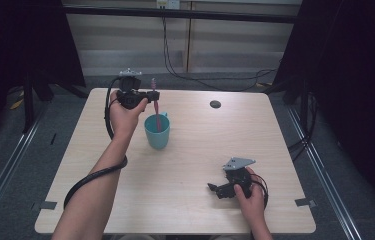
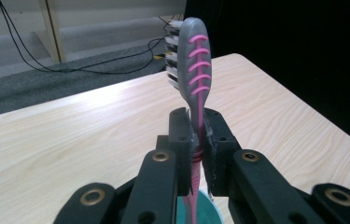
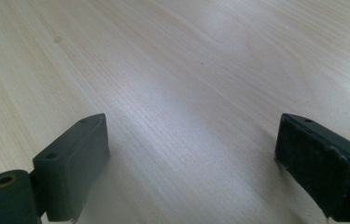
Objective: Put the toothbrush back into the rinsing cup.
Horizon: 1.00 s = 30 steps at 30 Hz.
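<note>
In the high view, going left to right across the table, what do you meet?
Left claw shut on the pink toothbrush, over the teal cup → small dark round hole in the tabletop → right claw, open and low over the bare wood table.

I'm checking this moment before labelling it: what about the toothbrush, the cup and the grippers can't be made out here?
- Toothbrush handle's lower end: cut off by the bottom edge in the left gripper view; inside the cup in the high view, so whether it touches the bottom is hidden.
- Cup contents: too small in the high view.
- Left gripper pads' contact faces: covered by the handle.
- Right gripper: its body is cut off by the bottom edge.
</note>
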Tool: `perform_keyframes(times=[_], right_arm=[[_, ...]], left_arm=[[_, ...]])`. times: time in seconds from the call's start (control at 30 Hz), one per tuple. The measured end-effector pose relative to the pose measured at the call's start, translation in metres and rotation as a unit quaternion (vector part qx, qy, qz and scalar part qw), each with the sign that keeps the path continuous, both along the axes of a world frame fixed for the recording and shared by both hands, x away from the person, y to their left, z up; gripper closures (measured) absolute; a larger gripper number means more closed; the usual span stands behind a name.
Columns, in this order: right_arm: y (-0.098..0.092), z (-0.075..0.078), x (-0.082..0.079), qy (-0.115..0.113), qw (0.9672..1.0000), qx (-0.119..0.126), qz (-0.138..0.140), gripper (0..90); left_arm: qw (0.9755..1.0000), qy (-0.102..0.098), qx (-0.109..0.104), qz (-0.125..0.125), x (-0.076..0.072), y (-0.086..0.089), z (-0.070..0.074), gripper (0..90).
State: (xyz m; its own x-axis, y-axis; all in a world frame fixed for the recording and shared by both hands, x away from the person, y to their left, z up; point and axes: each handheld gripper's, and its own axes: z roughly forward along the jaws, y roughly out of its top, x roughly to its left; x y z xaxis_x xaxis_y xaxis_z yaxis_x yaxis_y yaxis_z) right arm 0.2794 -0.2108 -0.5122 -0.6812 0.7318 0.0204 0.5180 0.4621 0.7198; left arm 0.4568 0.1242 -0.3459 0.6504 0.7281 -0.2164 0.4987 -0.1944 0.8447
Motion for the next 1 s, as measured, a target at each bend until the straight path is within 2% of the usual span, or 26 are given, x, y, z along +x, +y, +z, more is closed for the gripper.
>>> perform_keyframes(times=[0.5, 1.0], right_arm=[[0.000, 0.000, 0.000, 0.002, 1.0000, 0.001, 0.001, 9.2], [0.000, 0.000, -0.001, 0.002, 1.0000, -0.001, 0.003, 9.2]], left_arm=[[0.9999, 0.010, 0.001, 0.004, -0.005, -0.004, -0.031, 83.6], [0.9997, 0.020, 0.010, 0.003, -0.009, -0.008, -0.045, 83.3]])
